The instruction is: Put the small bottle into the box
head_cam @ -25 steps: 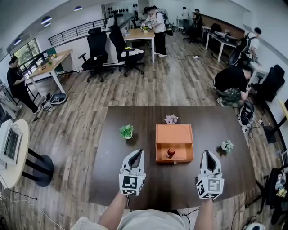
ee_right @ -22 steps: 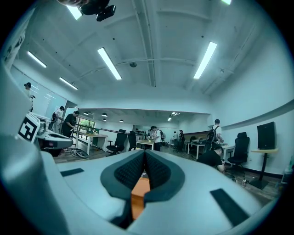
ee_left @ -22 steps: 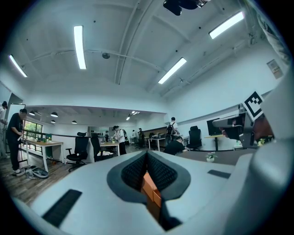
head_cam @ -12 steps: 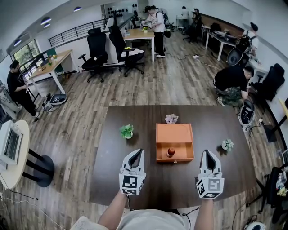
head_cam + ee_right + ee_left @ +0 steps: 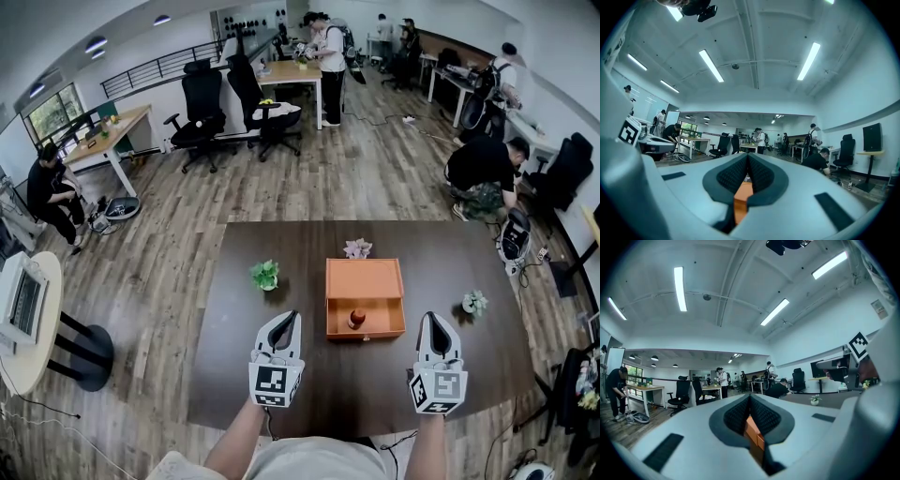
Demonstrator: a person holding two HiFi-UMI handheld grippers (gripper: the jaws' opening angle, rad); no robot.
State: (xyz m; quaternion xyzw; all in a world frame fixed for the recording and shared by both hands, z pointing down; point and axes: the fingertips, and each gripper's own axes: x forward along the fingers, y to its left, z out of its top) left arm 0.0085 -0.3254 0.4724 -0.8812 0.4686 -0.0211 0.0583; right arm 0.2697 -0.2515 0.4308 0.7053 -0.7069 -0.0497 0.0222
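Note:
An orange open box (image 5: pixel 364 278) sits at the middle of the dark table (image 5: pixel 234 375). The small bottle (image 5: pixel 355 319), brown with a red cap, stands upright inside it against the near wall. My left gripper (image 5: pixel 291 318) hovers at the box's near left, jaws shut with nothing held. At the box's near right is my right gripper (image 5: pixel 433 320), also shut and holding nothing. In the left gripper view the left gripper (image 5: pixel 750 397) has its pads pressed together, with a sliver of the box (image 5: pixel 753 437) showing below them. The right gripper (image 5: pixel 748 157) looks the same, the box (image 5: pixel 742 197) beyond it.
A small green plant (image 5: pixel 265 274) stands left of the box, a pale pink one (image 5: pixel 356 248) behind it, and another little plant (image 5: pixel 473 304) at the right. Office chairs, desks and several people are farther off on the wooden floor.
Grippers, box and bottle are as before. Only people in the background have shifted a little.

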